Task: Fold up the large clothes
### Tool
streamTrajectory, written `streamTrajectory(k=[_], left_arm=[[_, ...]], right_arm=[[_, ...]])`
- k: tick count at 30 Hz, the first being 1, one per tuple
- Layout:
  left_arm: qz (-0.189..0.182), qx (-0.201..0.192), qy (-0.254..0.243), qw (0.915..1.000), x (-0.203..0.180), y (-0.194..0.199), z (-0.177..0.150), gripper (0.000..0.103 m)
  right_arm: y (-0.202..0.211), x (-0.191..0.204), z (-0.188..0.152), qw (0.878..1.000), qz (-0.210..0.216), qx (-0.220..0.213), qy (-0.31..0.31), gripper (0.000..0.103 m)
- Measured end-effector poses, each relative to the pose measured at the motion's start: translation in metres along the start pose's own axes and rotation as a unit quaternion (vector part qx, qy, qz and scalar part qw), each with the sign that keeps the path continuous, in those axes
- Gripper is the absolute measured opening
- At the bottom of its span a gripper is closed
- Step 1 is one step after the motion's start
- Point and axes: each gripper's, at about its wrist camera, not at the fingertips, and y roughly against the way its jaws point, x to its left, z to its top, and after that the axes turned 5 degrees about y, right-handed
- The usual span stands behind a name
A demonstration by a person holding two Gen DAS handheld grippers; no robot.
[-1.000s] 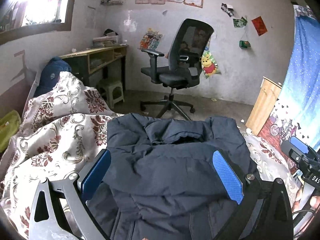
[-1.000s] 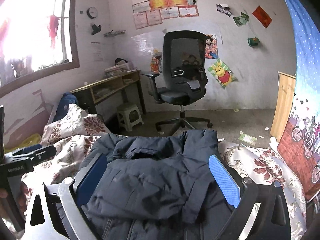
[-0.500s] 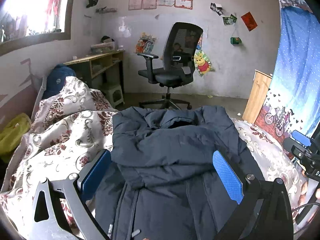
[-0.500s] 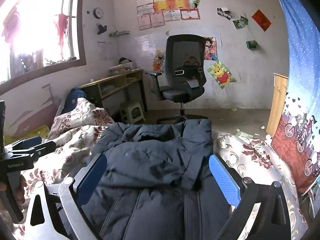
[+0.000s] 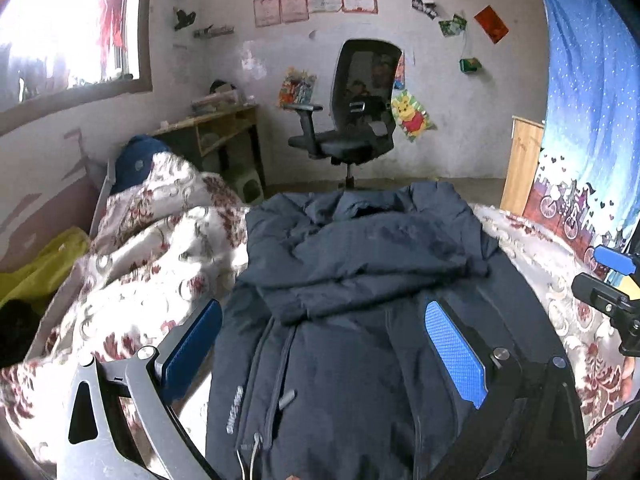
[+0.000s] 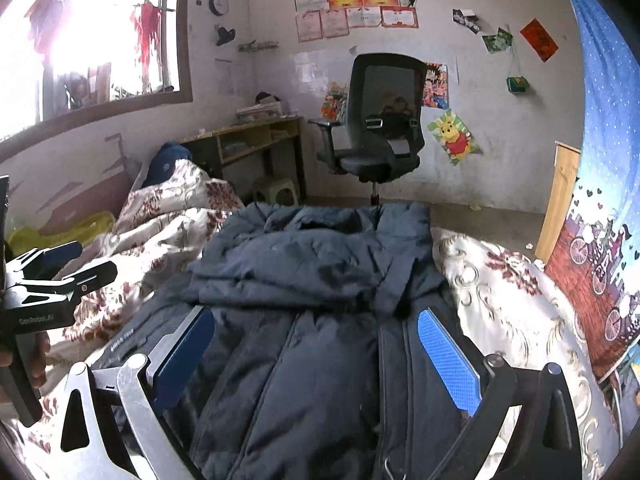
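Bedroom; work surface is a bed covered by a floral quilt, pale with dark red motifs, rumpled toward the window side.

Left gripper: fingers spread wide apart, nothing between the blue pads, held above the lower body of the jacket. No contact visible.

Right gripper: fingers likewise wide apart and empty, above the same lower panel, just right of the zip line. From this view the left gripper shows at the frame's left edge, gripped by a hand.

Jacket: dark navy, padded, lying front-up along the bed with collar at the far end and hem toward the cameras. Both sleeves appear folded across the chest, one over the other, forming a thick band; cuff of the top one sits at the right side. Zip pull visible low on the front.

Judgement: sleeve step looks done; the open fingers poised over the hem end suggest the next step is taking the hem and bringing it up toward the collar. Padded fabric is bulky and springy, so the crossed sleeves may slip out during a lengthwise fold; grip both hem corners evenly.

Surroundings: office chair beyond the foot of the bed, wooden desk under the window, green stool, posters on a grey wall, blue patterned curtain at right, yellow item at the bed's left edge.
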Motion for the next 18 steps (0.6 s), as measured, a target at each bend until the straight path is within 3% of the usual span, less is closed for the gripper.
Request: streamTrajectory(k=[18], left_arm=[[0.018,0.081,-0.036,0.9959,0.013,-0.001,-0.1,0.1]], right_arm=[[-0.007,0.03,-0.082,0.993,0.018,0.108,0.037,0.103]])
